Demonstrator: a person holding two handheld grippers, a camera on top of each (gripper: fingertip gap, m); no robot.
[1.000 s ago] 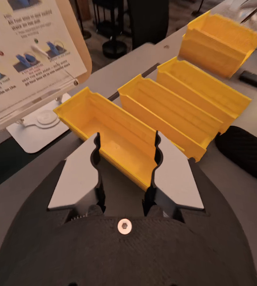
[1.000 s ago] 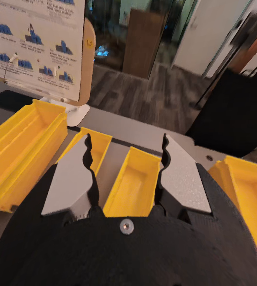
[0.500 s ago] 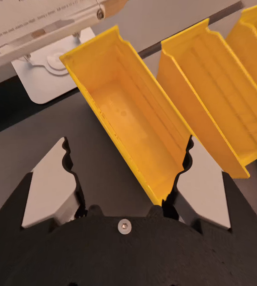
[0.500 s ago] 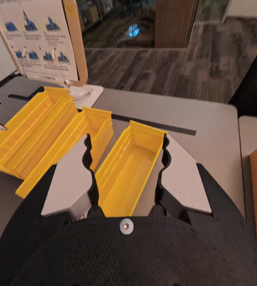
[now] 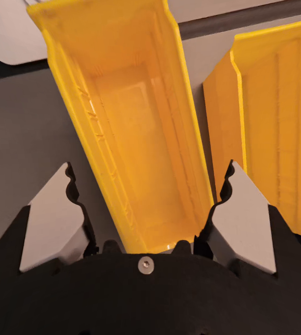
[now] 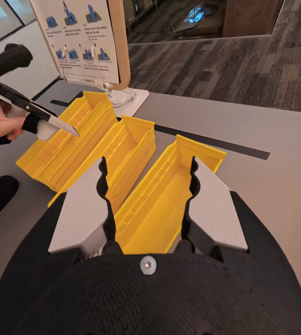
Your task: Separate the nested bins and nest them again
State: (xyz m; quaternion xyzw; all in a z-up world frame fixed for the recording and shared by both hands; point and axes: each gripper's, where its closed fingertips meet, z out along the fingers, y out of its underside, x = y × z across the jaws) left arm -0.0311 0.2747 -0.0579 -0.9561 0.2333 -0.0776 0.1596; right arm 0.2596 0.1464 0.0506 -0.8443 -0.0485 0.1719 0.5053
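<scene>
Bins (image 6: 84, 145), three yellow, sit side by side on table (image 6: 255, 163).

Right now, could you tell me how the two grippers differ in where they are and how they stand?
The left gripper hovers over the leftmost bin; the right gripper is over the rightmost bin. The left gripper's jaws are spread wider than its bin; the right's are narrower, one fingertip over the bin's inside. Both are open, holding nothing.
</scene>
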